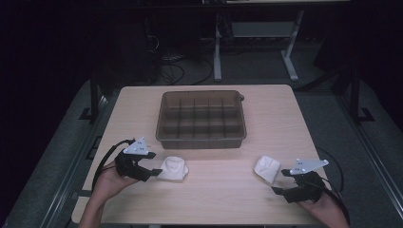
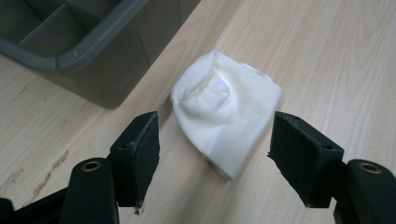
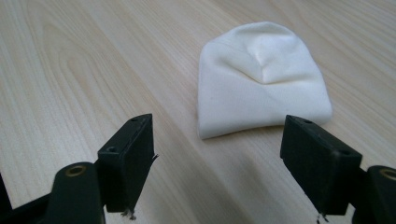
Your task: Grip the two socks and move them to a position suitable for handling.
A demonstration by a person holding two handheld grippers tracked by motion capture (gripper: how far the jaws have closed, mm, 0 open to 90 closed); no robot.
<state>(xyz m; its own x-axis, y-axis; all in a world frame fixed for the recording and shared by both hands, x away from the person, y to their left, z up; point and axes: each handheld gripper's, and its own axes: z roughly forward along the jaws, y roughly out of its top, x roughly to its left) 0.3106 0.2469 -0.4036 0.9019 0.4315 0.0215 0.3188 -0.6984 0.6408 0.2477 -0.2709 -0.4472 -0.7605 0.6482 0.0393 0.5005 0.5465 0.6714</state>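
Resting low on the pale wooden table (image 1: 204, 190), the left gripper (image 1: 153, 171) spreads its jaws around a white folded cloth bundle (image 1: 173, 169) near the grey divided plastic bin (image 1: 202, 118). The right gripper (image 1: 280, 181) gapes too, just short of a second white folded cloth (image 1: 266, 168).

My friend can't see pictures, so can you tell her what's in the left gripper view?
A folded white cloth lies on a pale wooden table, just ahead of the open black jaws of the left hand-held gripper, partly between them. The corner of a grey bin with dividers sits at the upper left.
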